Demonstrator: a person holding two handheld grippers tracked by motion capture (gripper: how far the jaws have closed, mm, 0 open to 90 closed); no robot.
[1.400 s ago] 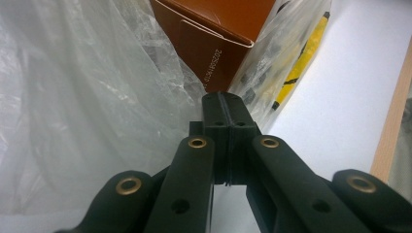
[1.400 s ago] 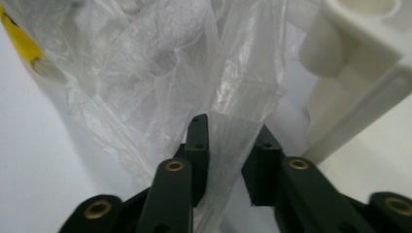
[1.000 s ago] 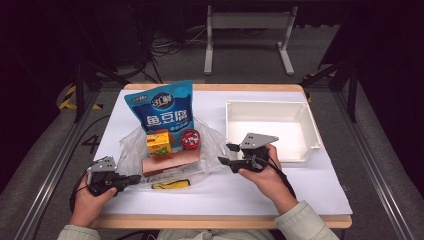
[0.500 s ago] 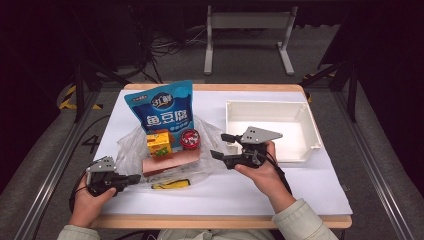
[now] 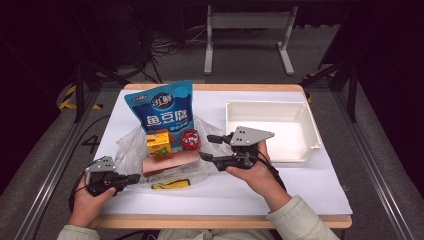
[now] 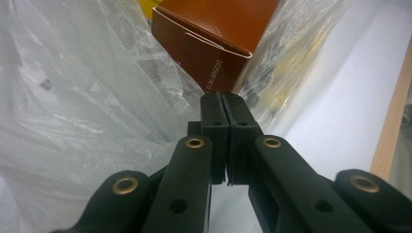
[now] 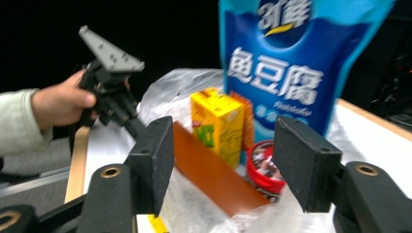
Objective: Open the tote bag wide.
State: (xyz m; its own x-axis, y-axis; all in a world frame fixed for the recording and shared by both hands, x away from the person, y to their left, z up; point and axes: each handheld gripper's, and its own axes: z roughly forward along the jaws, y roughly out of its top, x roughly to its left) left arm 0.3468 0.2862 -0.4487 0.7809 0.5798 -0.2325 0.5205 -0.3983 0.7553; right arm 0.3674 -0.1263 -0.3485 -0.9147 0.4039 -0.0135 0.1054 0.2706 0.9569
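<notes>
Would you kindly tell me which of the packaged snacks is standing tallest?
The blue pouch, upright behind the yellow carton, red tub and the flat-lying brown box.

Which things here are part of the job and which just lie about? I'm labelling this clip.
In play:
clear plastic bag
long brown box
yellow drink carton
small red tin
blue standing pouch
left gripper
right gripper

Perhaps idle:
empty white tray

The right tongs (image 5: pixel 206 147) have moved left from beside the white tray (image 5: pixel 310 148), closing on the brown box (image 5: pixel 170 161). Their jaws have spread wide apart, now level with the red tin (image 5: pixel 189 139).
</notes>
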